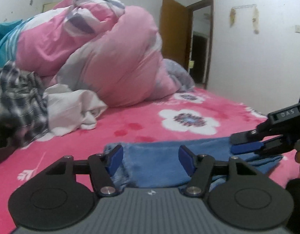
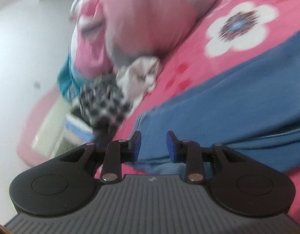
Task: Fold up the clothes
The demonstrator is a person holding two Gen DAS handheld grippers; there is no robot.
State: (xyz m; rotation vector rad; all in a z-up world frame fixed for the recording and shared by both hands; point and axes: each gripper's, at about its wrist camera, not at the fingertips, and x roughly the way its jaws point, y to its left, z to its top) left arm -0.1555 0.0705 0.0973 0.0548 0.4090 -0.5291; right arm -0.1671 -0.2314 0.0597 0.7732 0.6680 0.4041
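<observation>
A: On the pink flowered bedspread (image 1: 142, 120), seen from the left wrist, lies the blue garment (image 1: 155, 165), flat and partly doubled over. The left gripper (image 1: 150, 160) hangs above it, fingers spread, nothing between them. The right gripper (image 1: 245, 144) sits at the cloth's right end, fingers a little apart; whether they pinch it I cannot tell.

B: How would it handle?

A: Probably light, soft and limp, a bit fuzzy at the frayed left edge. I'd take it by corners or hems.

B: And the right wrist view?

A: Blurred. The right gripper (image 2: 153, 146) is slightly parted over the blue garment (image 2: 237, 105), empty. Beyond lie a checked shirt (image 2: 105, 103), white cloth (image 2: 142, 72) and a puffy pink quilt (image 2: 146, 15).
</observation>
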